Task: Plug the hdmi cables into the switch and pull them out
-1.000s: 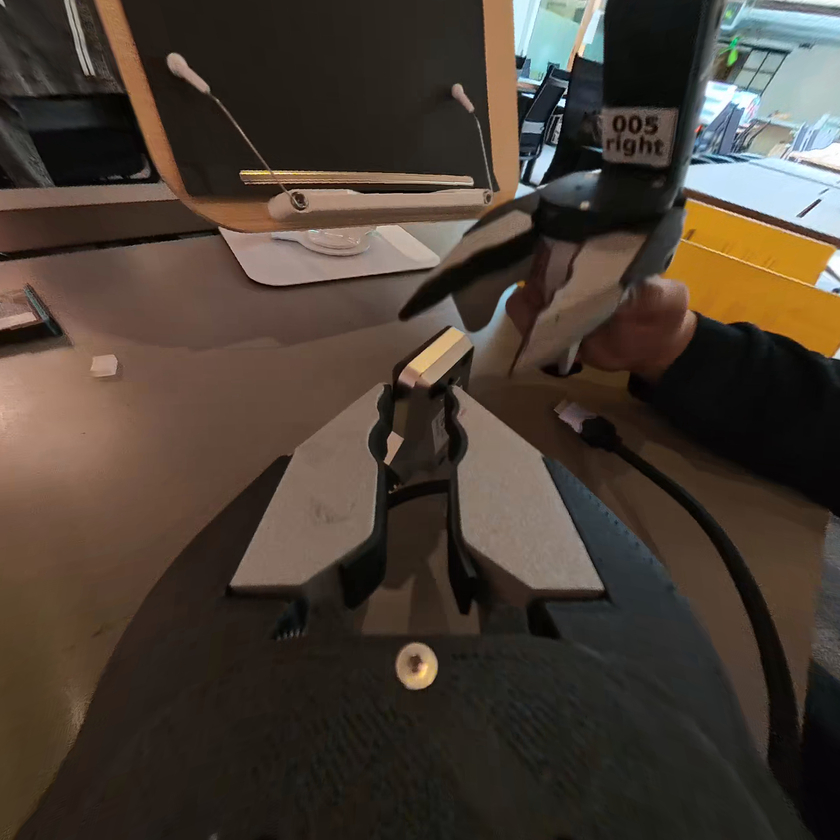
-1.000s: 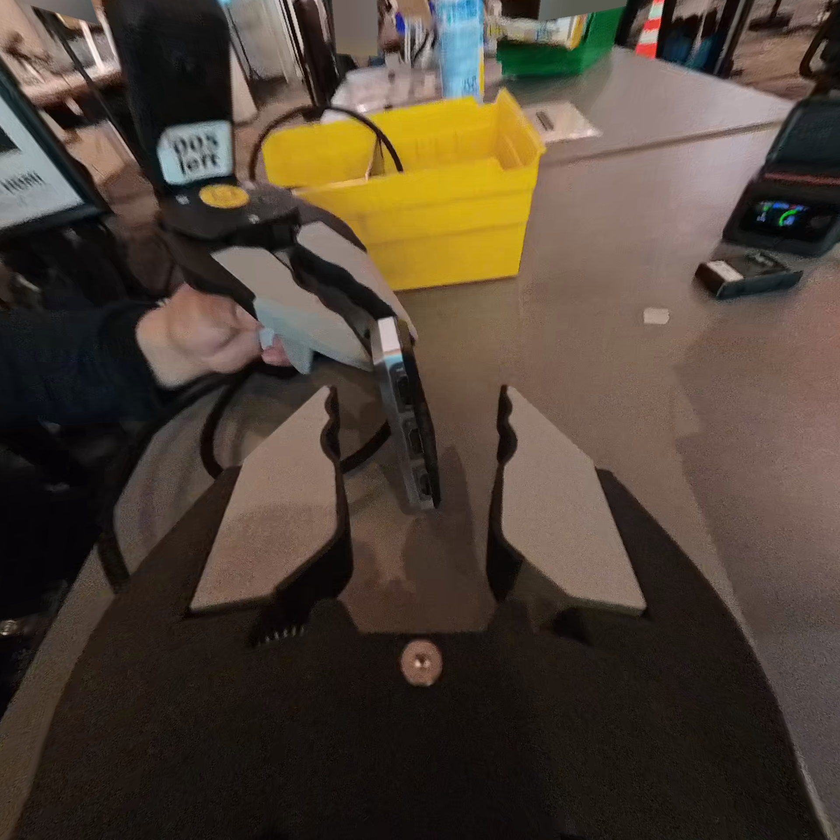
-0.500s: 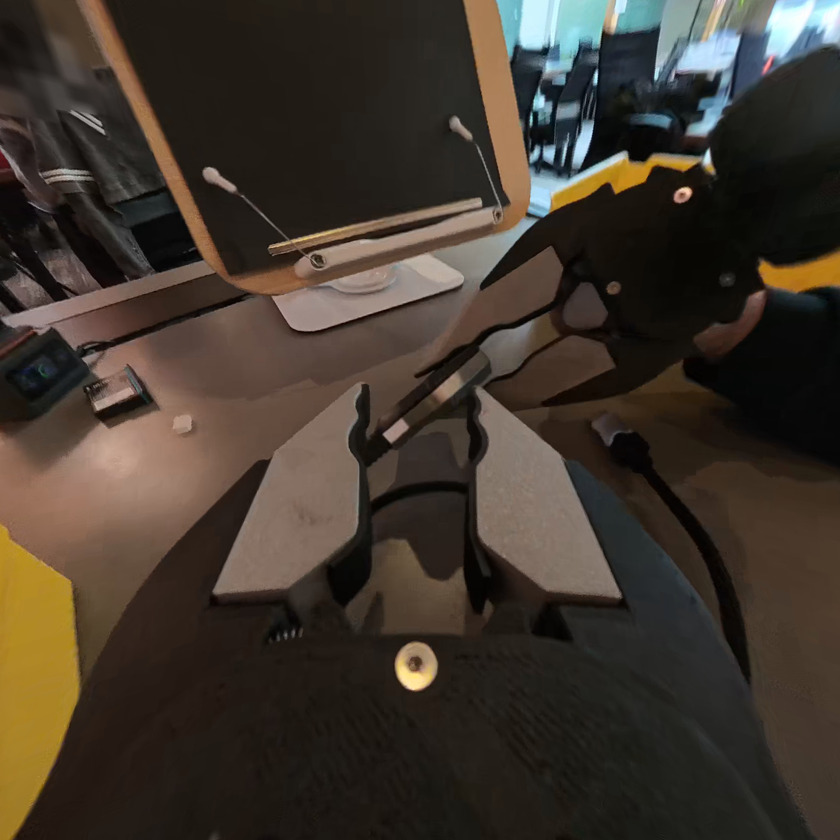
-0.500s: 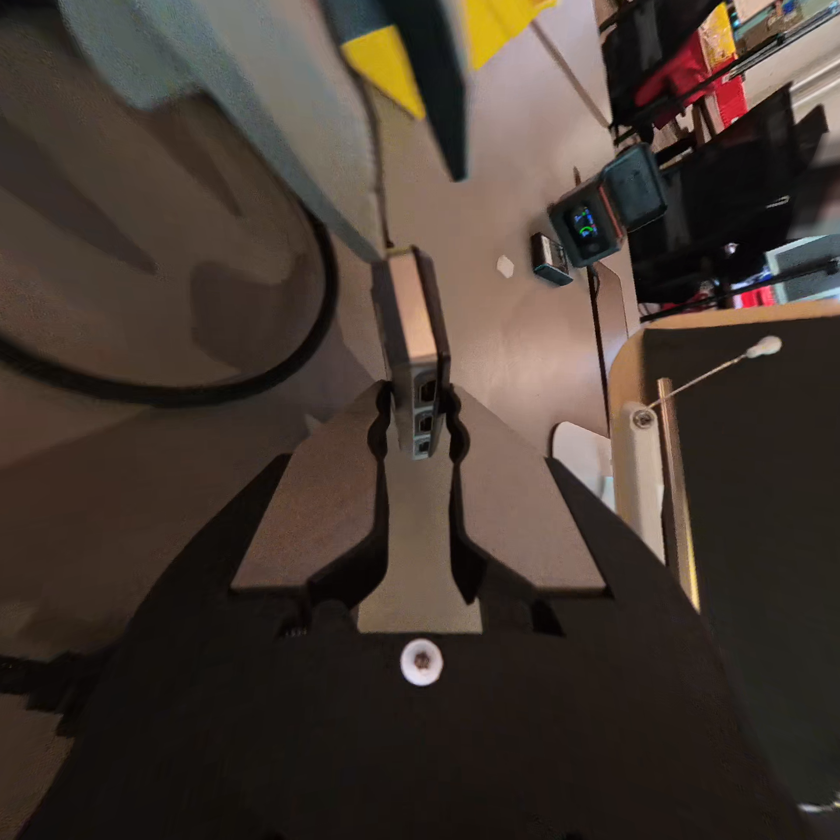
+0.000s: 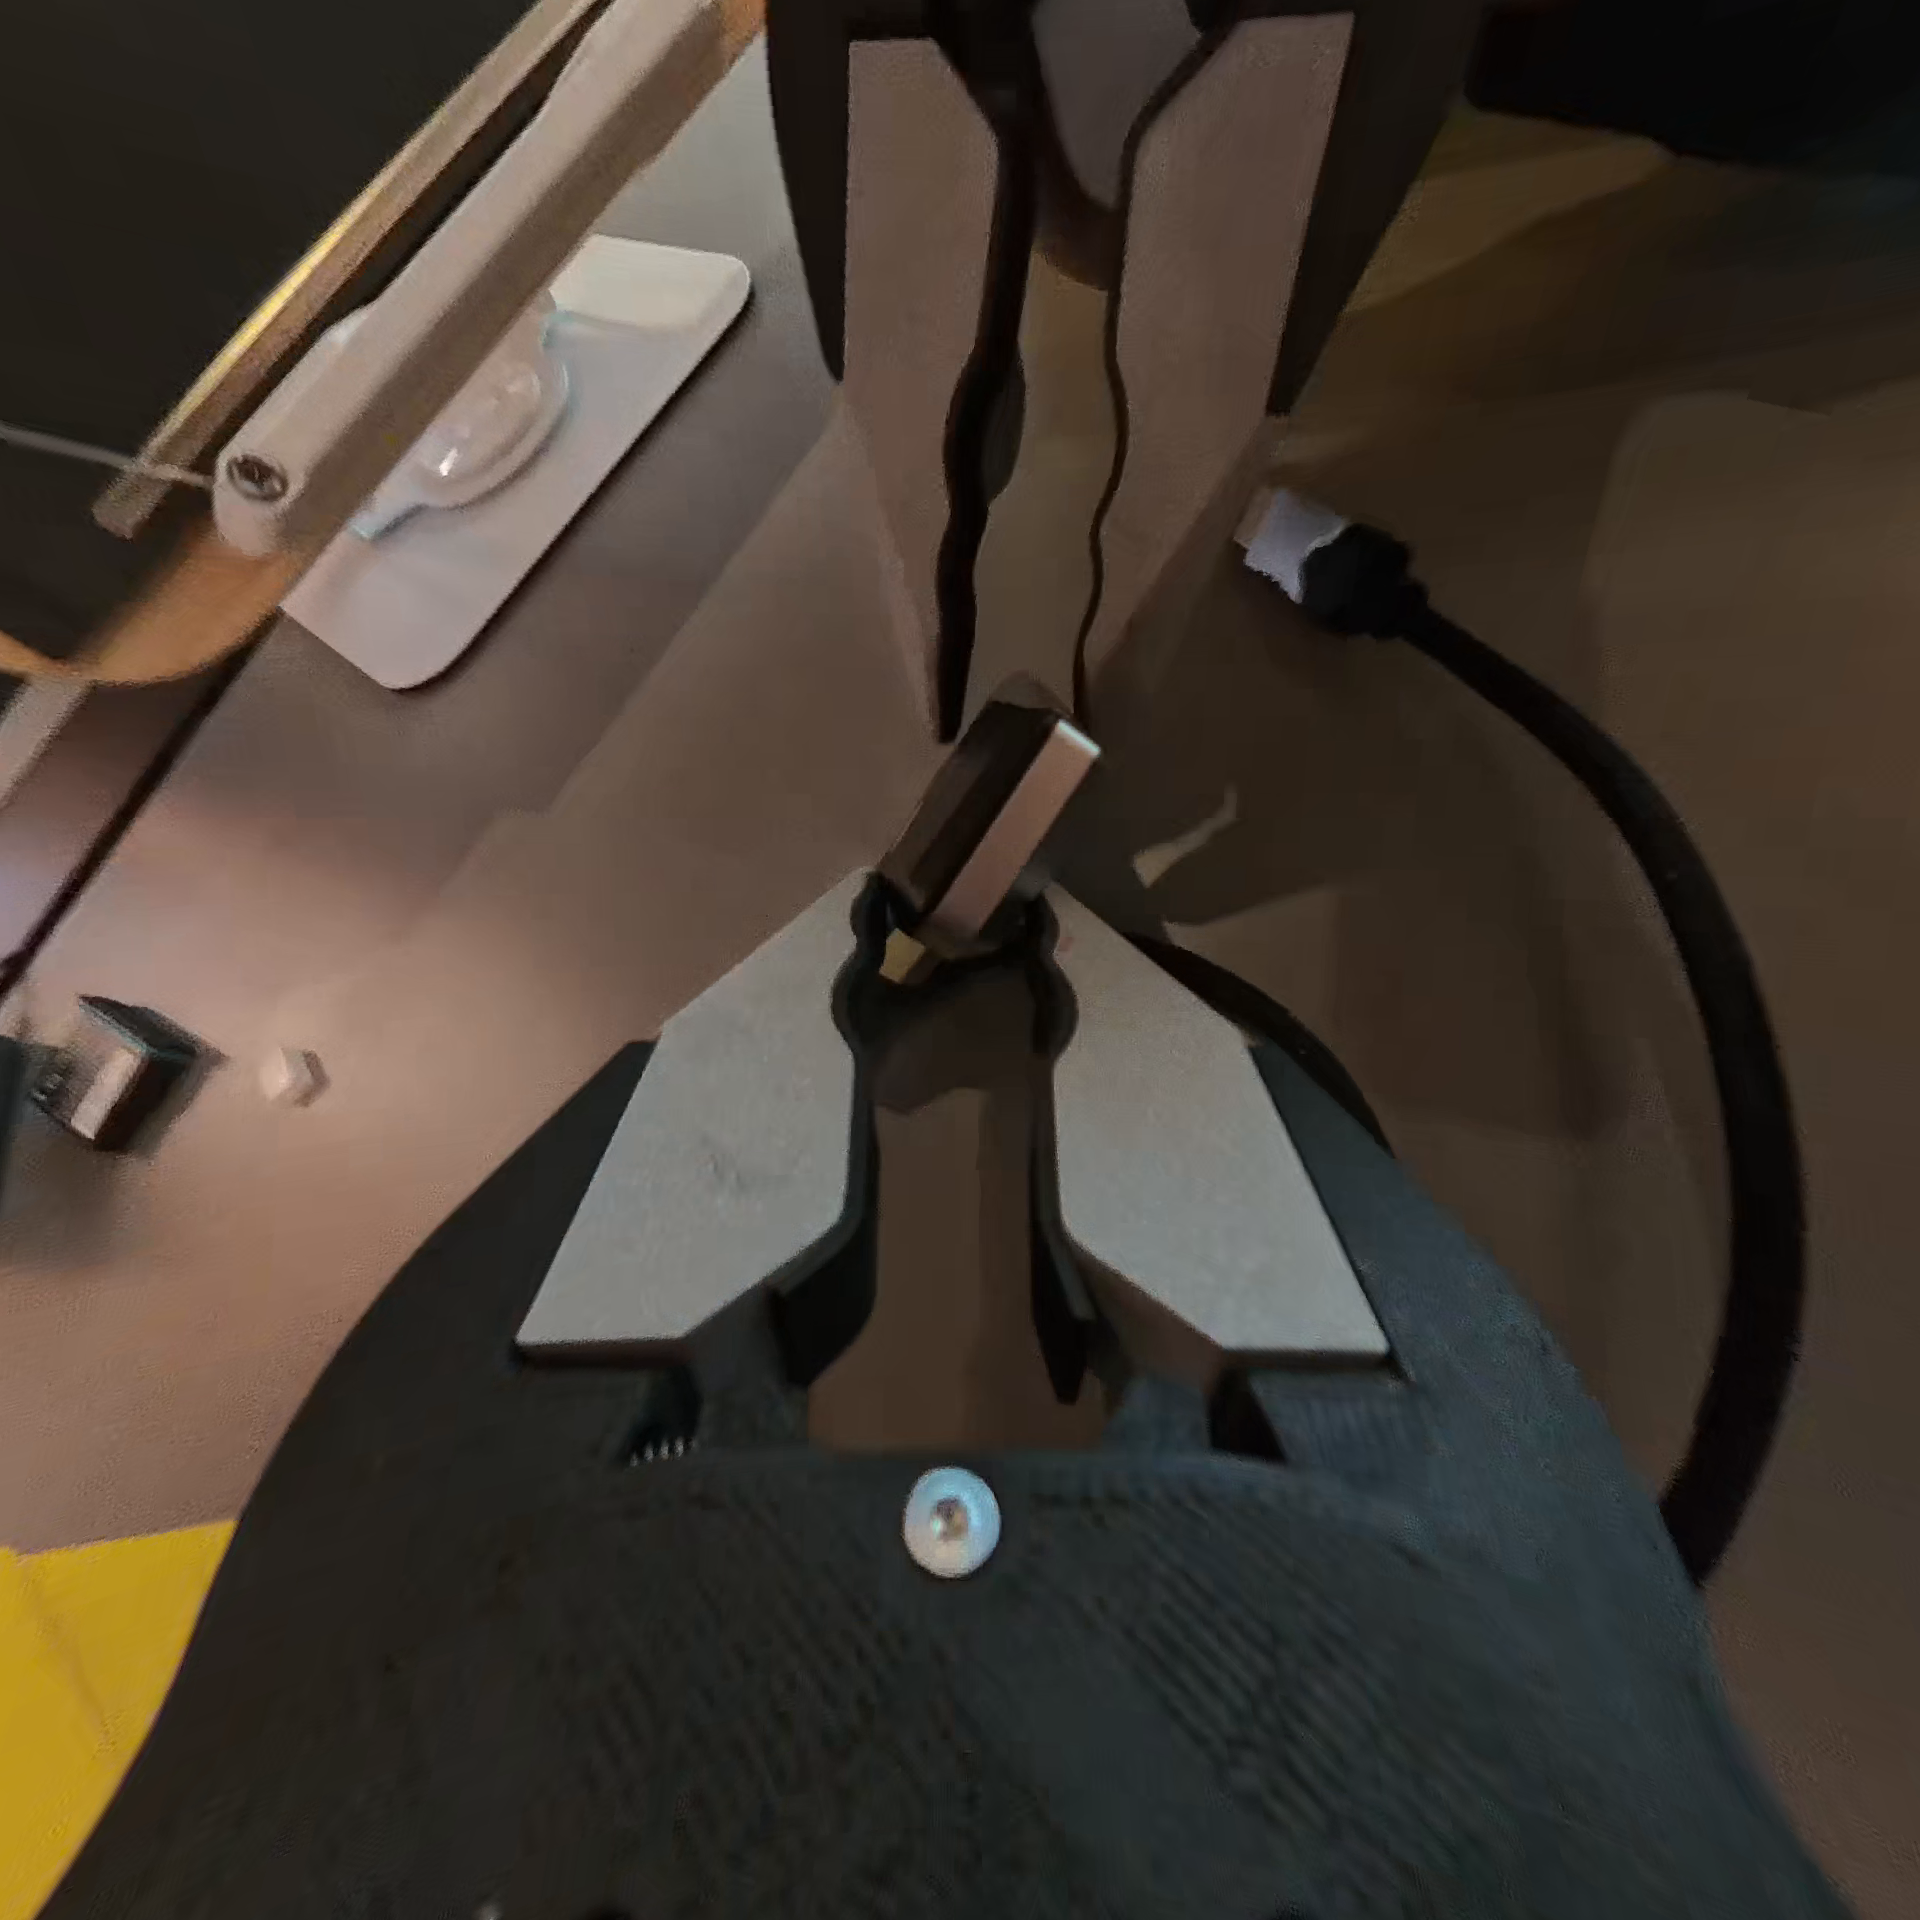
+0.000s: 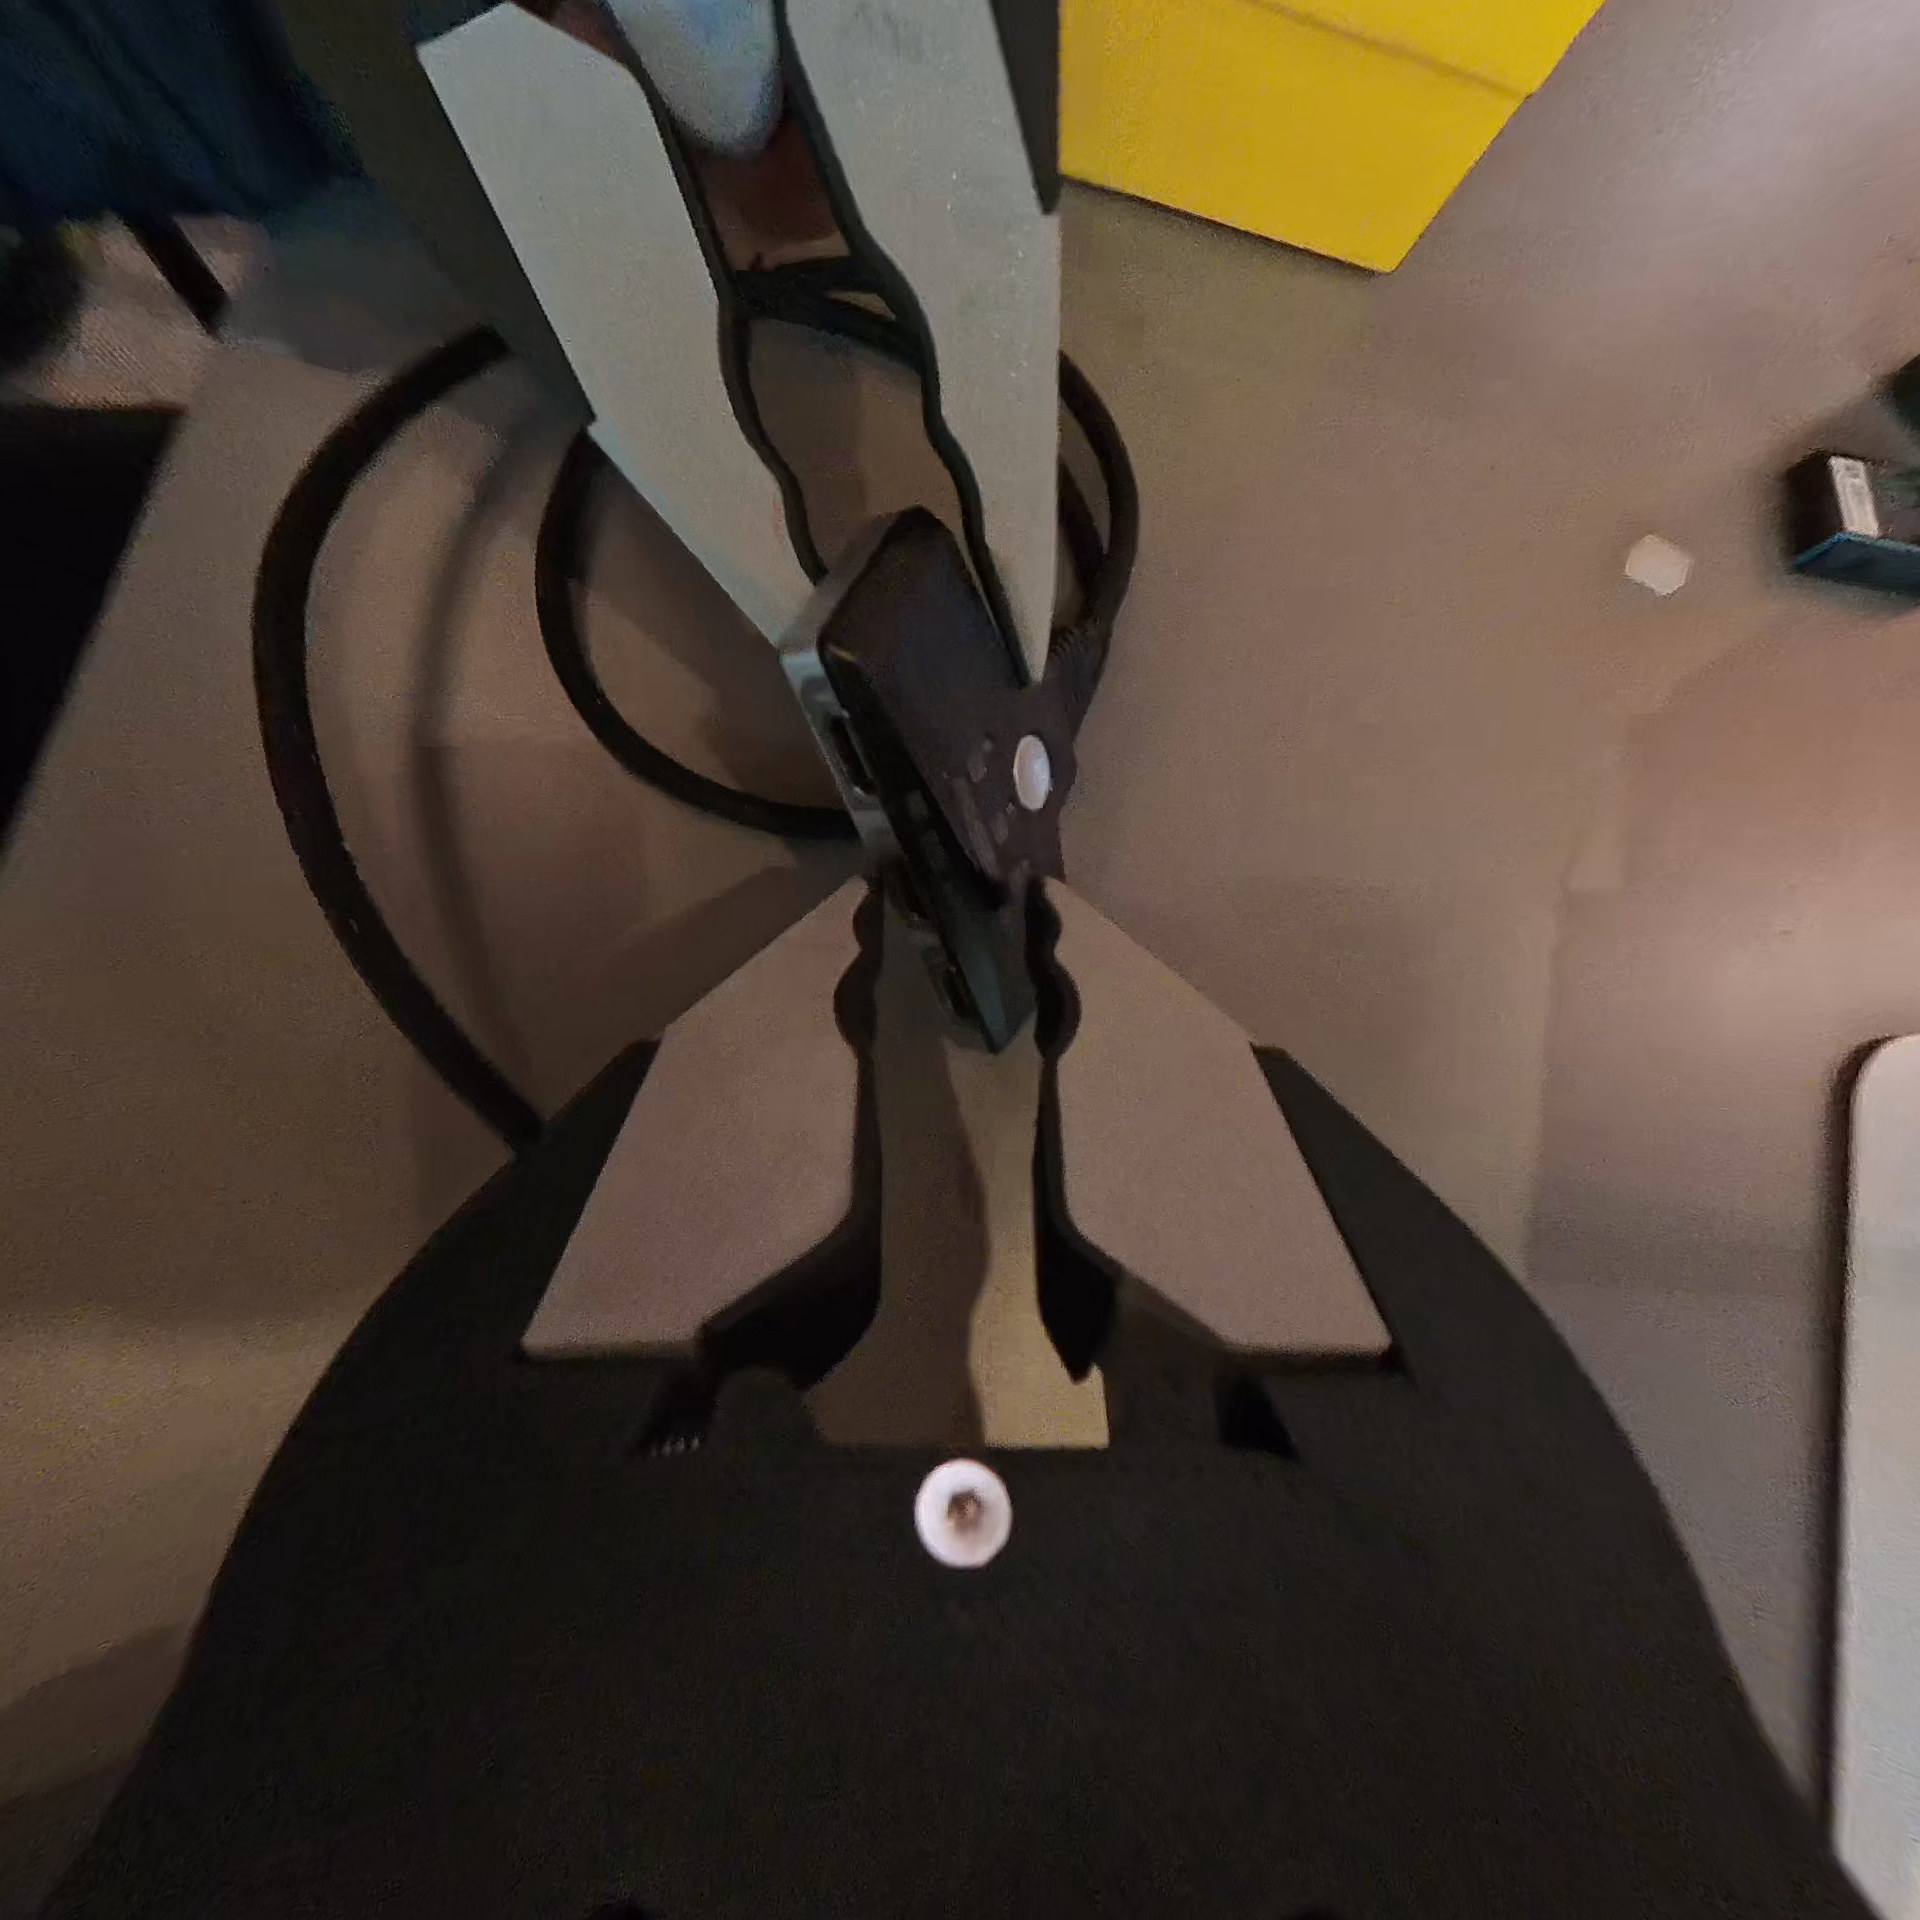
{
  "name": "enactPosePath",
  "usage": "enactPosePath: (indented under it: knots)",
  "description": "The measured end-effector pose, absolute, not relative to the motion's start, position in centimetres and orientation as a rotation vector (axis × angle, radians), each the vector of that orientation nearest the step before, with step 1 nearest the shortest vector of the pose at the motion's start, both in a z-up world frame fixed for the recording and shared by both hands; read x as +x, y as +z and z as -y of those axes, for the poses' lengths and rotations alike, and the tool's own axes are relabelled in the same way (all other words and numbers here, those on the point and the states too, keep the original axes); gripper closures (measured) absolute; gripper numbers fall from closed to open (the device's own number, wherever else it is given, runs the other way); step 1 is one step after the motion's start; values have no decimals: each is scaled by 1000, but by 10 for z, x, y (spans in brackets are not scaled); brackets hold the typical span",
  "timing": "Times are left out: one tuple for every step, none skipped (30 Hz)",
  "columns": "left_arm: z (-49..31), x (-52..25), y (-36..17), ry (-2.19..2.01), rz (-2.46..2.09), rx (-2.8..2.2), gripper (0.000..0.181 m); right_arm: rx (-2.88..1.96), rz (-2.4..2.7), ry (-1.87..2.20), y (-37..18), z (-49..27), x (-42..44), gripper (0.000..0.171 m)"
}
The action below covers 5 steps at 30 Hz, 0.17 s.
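Together, two grippers on one switch [image 5: 987,821], one loose cable [image 5: 1621,790].

Each wrist view is aimed steeply down, close in; the switch [image 5: 987,821] [image 6: 935,748] is shared, at twelve o'clock.

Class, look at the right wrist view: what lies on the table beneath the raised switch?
A looped black cable lies on the table under the switch. Part of the loop is hidden behind it.
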State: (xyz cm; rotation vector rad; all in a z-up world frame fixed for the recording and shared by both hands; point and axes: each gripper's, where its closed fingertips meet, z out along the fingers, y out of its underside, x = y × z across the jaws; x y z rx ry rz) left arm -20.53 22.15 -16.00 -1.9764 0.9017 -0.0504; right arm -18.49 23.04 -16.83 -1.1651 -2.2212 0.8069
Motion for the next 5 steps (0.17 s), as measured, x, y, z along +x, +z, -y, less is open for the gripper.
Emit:
enactPosePath:
  knots:
    - [-219, -207, -159, -83, -875, -1996, 156, -1186, 2211, 850, -166, -231, -185, 145]
    - [-215, -209, -158, -117, -859, -2010, 155, -1200, 2203, 895, -163, -230, -185, 144]
    - [-211, -209, -158, -139, -863, -2018, 155, -1203, 2201, 943, -160, -227, -185, 144]
    - [-208, -210, -158, -141, -875, -2023, 155, -1197, 2198, 990, -156, -224, -185, 146]
    - [-206, -211, -158, -128, -887, -2028, 155, -1186, 2191, 1030, -152, -220, -184, 147]
